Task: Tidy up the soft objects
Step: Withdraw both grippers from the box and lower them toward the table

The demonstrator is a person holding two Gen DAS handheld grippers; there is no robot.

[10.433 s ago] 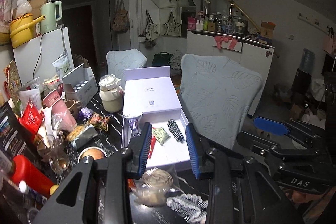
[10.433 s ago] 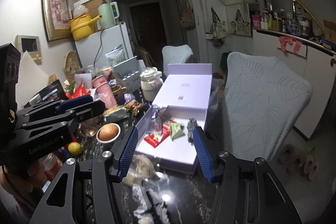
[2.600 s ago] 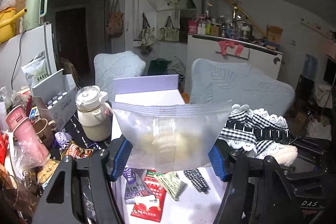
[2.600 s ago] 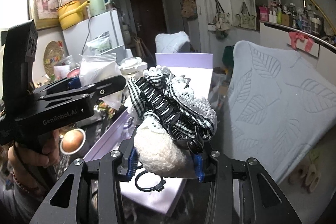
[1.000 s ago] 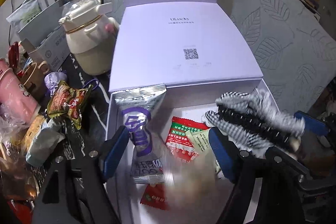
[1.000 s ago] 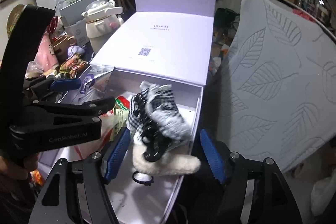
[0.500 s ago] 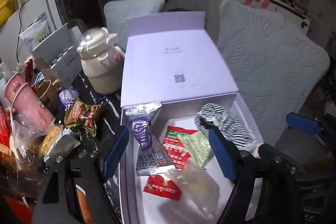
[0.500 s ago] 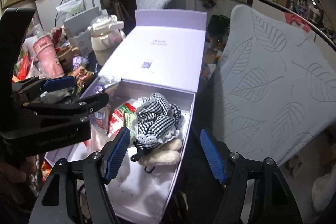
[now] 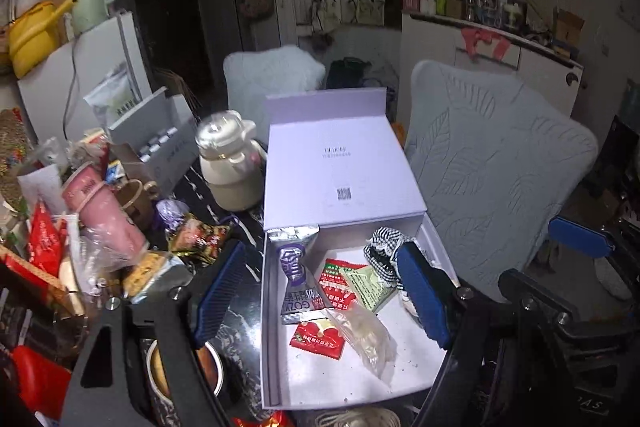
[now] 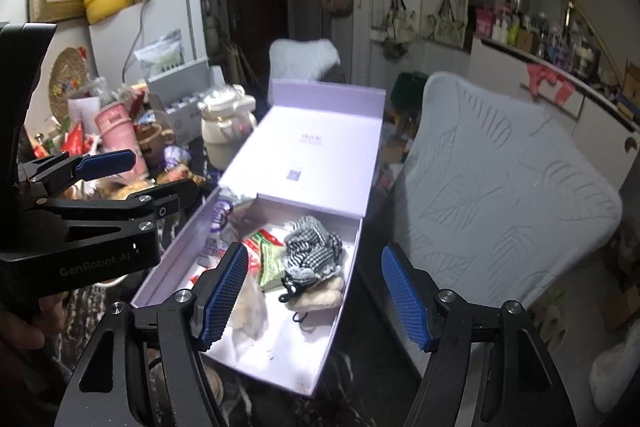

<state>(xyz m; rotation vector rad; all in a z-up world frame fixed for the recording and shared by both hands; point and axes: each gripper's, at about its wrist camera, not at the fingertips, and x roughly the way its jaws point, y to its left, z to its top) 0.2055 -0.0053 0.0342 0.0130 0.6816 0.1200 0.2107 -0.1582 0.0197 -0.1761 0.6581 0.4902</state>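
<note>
A: Jaws noted first. L gripper (image 9: 320, 295) open, nothing btwn pads. R gripper (image 10: 314, 293) open too, empty. Both held above the near end of the box (image 9: 267, 307), angled down.

B: Soft items located?

A: All inside box. Clear bag (image 9: 366, 337) w/ pale contents lies nearest, flat on the floor. Checked hair clip (image 10: 312, 247) w/ fleece piece (image 10: 316, 297) sits by the right wall, mid-box. Snack packets (image 9: 336, 283) lie toward the back-left.

B: Handling est.?

A: Bag judged light, limp, slippery film; best pinched at its top edge, not the bulge. Clip: fabric soft, but the black claw is stiff, so best taken across the fabric body. Little force judged needed.

B: Edges, room?

A: Box walls low; lid (image 9: 336, 167) stands propped open at the far end and overhangs the back, so entry is from above/near side. Left: clutter, a cream jug (image 9: 230, 167) just beside the lid. Right: chair back (image 10: 500, 195) near the box, gap narrow. Open space left at the near-right floor of the box.
</note>
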